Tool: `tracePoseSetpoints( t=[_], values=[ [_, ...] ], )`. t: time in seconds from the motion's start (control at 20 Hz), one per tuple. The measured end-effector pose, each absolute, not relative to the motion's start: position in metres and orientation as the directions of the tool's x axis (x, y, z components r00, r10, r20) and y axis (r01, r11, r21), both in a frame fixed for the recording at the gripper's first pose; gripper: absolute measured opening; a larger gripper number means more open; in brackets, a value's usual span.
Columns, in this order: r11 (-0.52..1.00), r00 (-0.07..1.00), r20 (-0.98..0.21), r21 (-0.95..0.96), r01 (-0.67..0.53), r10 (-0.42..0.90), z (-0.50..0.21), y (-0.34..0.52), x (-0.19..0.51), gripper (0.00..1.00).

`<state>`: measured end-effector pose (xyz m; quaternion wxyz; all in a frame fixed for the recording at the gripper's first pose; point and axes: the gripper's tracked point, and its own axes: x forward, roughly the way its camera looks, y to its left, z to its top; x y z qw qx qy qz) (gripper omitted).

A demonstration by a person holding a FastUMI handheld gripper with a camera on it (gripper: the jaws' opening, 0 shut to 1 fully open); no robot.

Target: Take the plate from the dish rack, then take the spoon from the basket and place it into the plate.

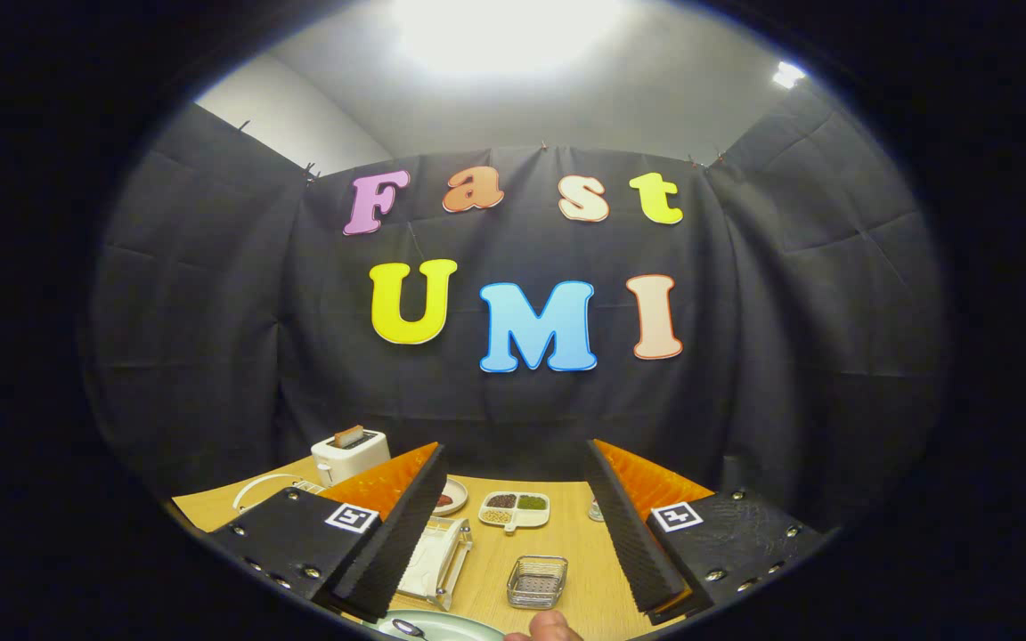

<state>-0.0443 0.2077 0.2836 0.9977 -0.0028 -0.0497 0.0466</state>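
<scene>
My gripper [516, 448] is open, held up above the wooden table [575, 543], with nothing between its fingers. Below and close in front of the fingers lies a pale green plate [455, 628], partly cut off. A dark spoon [410, 628] rests on its left part. A small wire basket [537, 580] stands on the table just beyond the plate, between the two fingers. A white dish rack [435, 554] sits left of the basket, partly hidden by the left finger. A person's fingertip [554, 626] shows beside the plate's right edge.
A white toaster [349, 454] with bread in it stands at the back left. A white divided dish [514, 510] with seeds and a small plate [451, 497] with something red lie farther back. A white curved object [262, 488] lies at the left edge.
</scene>
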Motion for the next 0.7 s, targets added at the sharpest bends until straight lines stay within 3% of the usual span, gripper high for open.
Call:
tracePoseSetpoints(
  t=[0.3,0.7],
  values=[
    [0.999,0.996,0.087,-0.032,-0.020,0.023,0.280,0.190,-0.053,0.96],
    [0.999,0.995,0.087,-0.007,-0.045,0.045,0.286,0.169,-0.046,0.96]
  ],
)
